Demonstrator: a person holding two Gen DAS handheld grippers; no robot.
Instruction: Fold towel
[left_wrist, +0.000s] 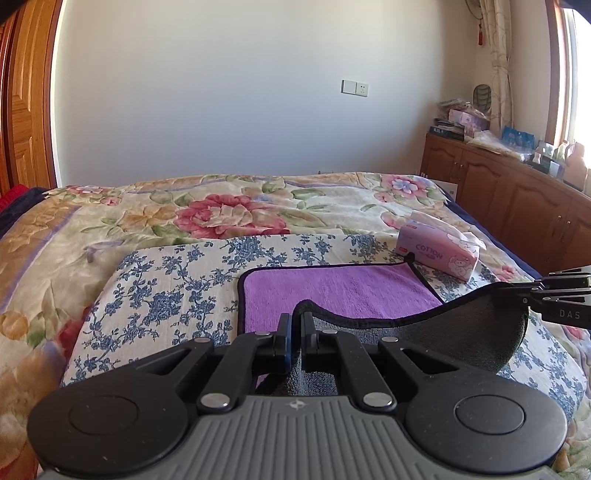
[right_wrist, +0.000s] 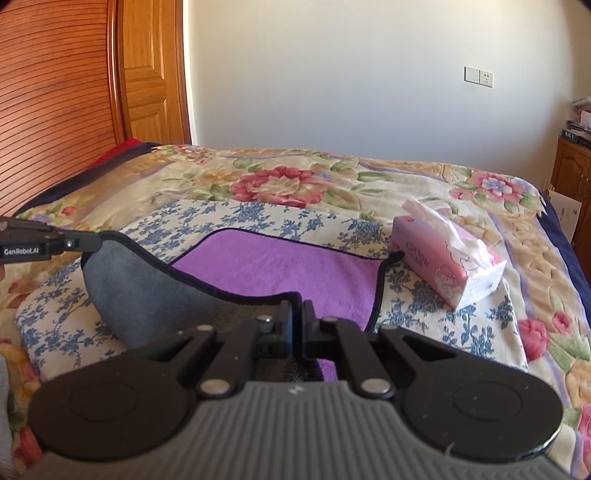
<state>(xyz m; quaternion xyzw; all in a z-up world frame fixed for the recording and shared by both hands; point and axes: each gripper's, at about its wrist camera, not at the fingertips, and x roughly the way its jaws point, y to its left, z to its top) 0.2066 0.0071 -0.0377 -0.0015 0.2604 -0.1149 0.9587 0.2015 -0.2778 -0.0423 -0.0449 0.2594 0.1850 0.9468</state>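
Black linkage grippers, left gripper (left_wrist: 294, 325) and right gripper (right_wrist: 296, 317); silver rivets; ribbed grey bodies; white lettering.

Bed (left_wrist: 92, 221) with floral quilt, blue-flowered pad (left_wrist: 166, 288) on it ahead of left gripper (left_wrist: 294, 332). Purple towel (left_wrist: 332, 291) on pad; tissue pack (left_wrist: 437, 253) front-right.

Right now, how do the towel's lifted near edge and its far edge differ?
The towel's near edge is raised, pinched by the left gripper and right gripper, showing the grey underside; the far edge lies flat on the blue-flowered cloth, purple side up. The near edge sags between the grippers; the far runs straight. Both carry dark trim.
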